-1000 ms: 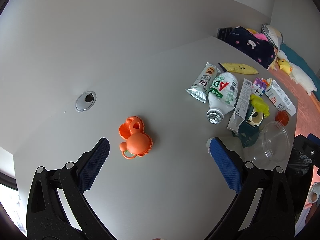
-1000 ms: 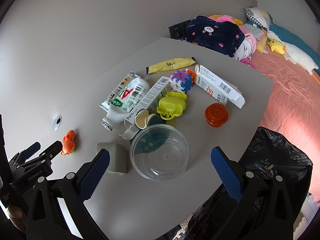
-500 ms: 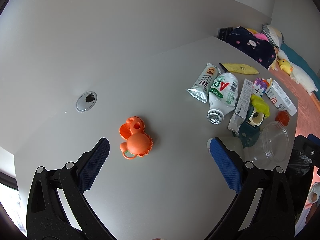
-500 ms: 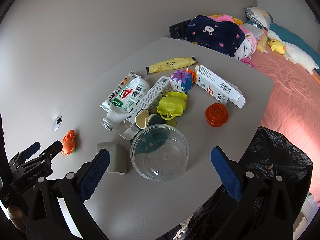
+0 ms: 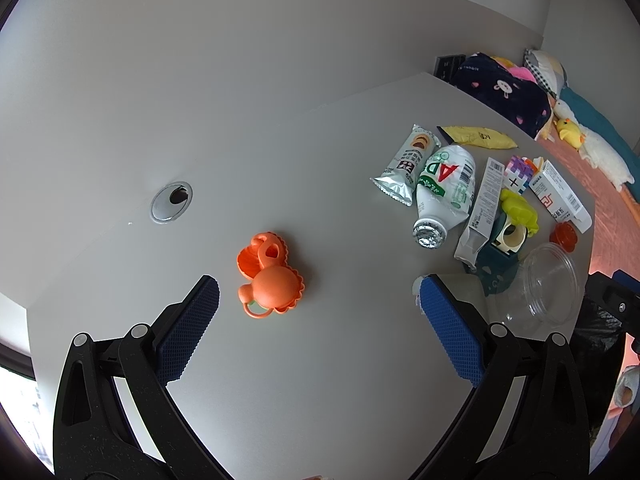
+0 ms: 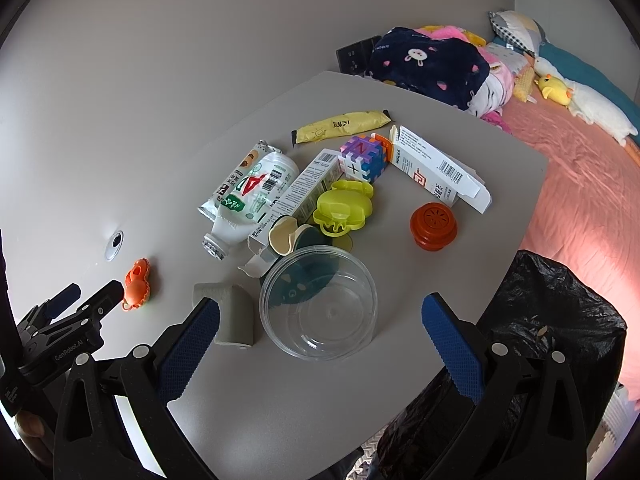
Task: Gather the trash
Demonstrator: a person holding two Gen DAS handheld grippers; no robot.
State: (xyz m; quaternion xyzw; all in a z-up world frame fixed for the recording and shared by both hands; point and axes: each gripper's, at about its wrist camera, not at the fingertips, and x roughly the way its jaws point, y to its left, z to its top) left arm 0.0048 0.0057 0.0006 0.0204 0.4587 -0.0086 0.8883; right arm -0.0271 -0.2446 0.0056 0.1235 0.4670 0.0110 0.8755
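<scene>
Both grippers hover spread wide over a littered grey table.

The black trash bag hangs off the table's near right edge. The right gripper (jaws wide apart, holding nothing) tilts down over the clear plastic bowl, with the crushed white bottle beyond it. The left gripper, equally spread and empty, points down just short of the orange toy.

Lots of bare table round orange toy. Far right corner packed w/ junk: bottle, boxes, clear bowl. Black bag blocks right edge.
</scene>
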